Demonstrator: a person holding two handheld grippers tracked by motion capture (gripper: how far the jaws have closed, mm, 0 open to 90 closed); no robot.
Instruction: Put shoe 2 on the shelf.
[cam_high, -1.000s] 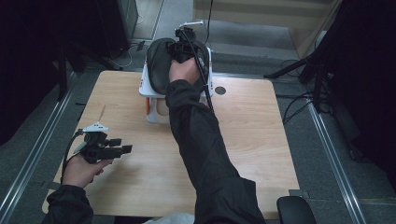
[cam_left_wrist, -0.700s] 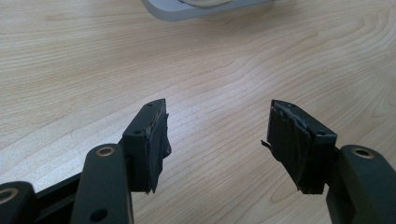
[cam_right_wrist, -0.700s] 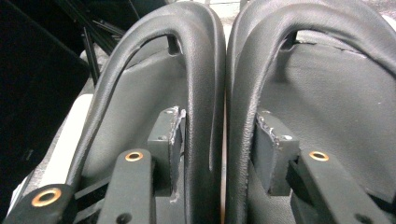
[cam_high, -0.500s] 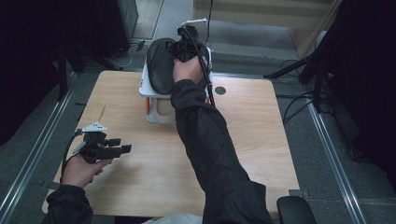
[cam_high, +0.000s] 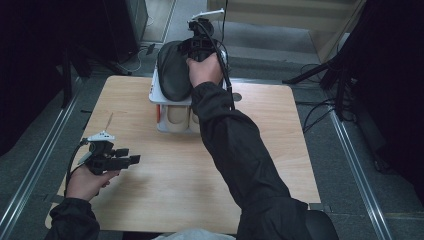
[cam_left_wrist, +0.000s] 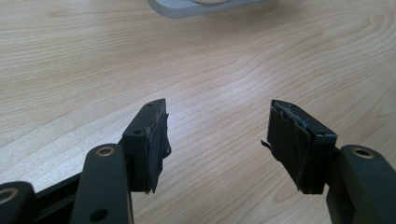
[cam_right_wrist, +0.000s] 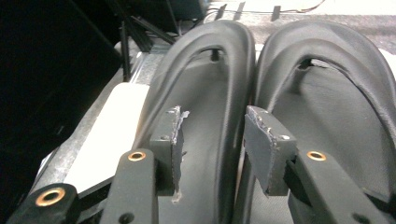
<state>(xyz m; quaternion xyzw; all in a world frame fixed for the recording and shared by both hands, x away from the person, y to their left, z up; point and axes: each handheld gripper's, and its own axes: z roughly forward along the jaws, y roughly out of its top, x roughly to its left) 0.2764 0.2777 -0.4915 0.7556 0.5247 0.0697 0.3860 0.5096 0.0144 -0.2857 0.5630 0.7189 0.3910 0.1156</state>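
Right gripper over pair of black flip-flops on white rack at far table edge; jaws apart, straddling inner edge of left flip-flop, pads not pressing. Left gripper low over bare wood near front-left, jaws wide apart, nothing between.

Wooden table, grey floor, dark stands, perhaps cables.

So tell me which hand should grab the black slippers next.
Right. Its tongs are open over the black slippers on the white rack; the left tongs hover open far down the table.
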